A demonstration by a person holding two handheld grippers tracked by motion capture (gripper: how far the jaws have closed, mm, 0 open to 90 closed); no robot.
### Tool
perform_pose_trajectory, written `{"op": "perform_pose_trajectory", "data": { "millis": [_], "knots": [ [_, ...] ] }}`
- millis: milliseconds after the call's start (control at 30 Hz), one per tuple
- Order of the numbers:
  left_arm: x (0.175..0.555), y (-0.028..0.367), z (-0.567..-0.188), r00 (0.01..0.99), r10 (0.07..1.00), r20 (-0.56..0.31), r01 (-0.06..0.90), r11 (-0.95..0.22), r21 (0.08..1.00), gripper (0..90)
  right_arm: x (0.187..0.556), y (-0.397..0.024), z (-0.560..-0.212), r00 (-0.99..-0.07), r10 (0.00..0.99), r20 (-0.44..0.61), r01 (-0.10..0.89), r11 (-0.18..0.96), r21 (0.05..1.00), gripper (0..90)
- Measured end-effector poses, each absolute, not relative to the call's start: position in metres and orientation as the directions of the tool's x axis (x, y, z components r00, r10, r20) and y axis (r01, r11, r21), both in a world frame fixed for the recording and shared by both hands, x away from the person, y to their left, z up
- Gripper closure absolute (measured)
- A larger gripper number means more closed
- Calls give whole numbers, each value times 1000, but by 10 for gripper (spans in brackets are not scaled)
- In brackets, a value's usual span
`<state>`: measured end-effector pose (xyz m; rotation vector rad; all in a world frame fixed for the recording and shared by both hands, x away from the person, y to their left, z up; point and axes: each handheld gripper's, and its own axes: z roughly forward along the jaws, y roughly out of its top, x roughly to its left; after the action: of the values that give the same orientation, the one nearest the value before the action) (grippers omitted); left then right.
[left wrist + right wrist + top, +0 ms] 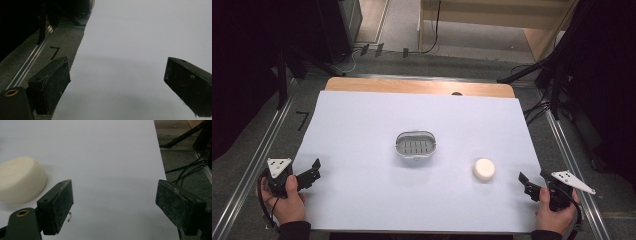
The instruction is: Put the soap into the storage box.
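White paper covers the desk [362, 200], and both sets of jaws stand wide apart with nothing between them. Just past the right gripper [113, 207], a little to its left, lies the round soap [20, 180], near but not touching, while the left gripper [117, 85] hangs over bare paper at the desk's left edge. Farther out, in the middle of the desk, sits the soap dish [415, 144], well apart from the soap.

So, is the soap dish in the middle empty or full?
Empty: the soap dish shows its bare slotted bottom; the soap bar lies apart on the table.
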<state>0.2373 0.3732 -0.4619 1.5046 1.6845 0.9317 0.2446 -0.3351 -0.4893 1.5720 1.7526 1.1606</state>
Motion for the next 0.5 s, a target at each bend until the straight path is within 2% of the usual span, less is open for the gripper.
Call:
{"op": "perform_pose_trajectory", "data": {
  "millis": [167, 467, 500],
  "knots": [
    [237, 373, -462, -96, 995, -26, 505, 71, 860, 71, 245, -333, -489, -207, 968, 144, 529, -13, 848, 152],
    [237, 374, -462, -94, 995, -41, 500, 83, 862, 71, 247, -325, -486, -334, 930, 150, 591, 83, 802, 172],
    [237, 374, -462, -93, 995, -40, 500, 81, 862, 71, 248, -323, -484, -359, 917, 173, 613, 92, 785, 146]
  ]
}}
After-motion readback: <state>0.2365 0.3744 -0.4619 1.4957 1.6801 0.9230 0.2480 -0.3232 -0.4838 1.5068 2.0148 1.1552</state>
